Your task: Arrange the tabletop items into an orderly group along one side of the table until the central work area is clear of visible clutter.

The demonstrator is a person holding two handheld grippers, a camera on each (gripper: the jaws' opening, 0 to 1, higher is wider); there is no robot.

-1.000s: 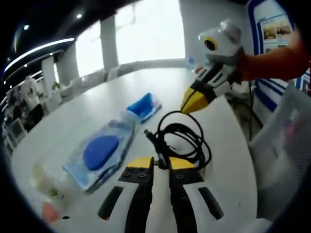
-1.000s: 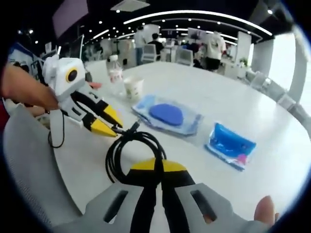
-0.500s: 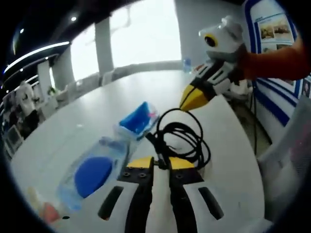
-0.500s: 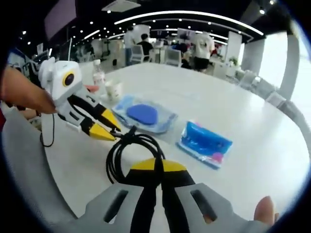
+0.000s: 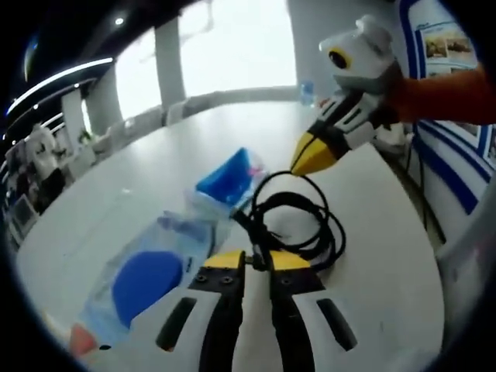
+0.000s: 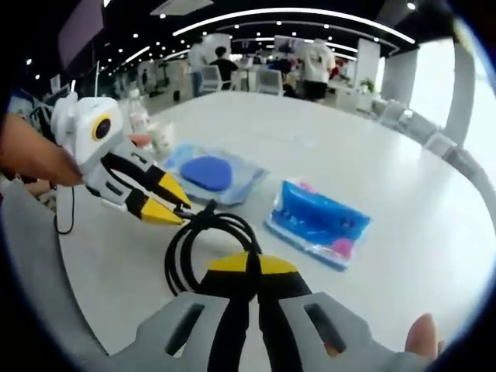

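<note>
— Between both sets of fingers, what are you holding?

— I'm pinching the coiled black cable (image 5: pixel 293 225) with my left gripper (image 5: pixel 256 260) and my right gripper (image 6: pixel 249 267), each clenched on it above the bench (image 6: pixel 403 209).

— What's worrying you?

— Pulling apart is risking an uncoiled loop dragging across the blue packet (image 6: pixel 318 223) beyond, or the blue-disc pouch (image 6: pixel 208 172) farther off.

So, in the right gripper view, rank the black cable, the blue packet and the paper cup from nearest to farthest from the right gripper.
1. black cable: at the right gripper, in its shut jaws.
2. blue packet: ahead, to the right.
3. paper cup: farthest, upper left, beyond the pouch.
</note>
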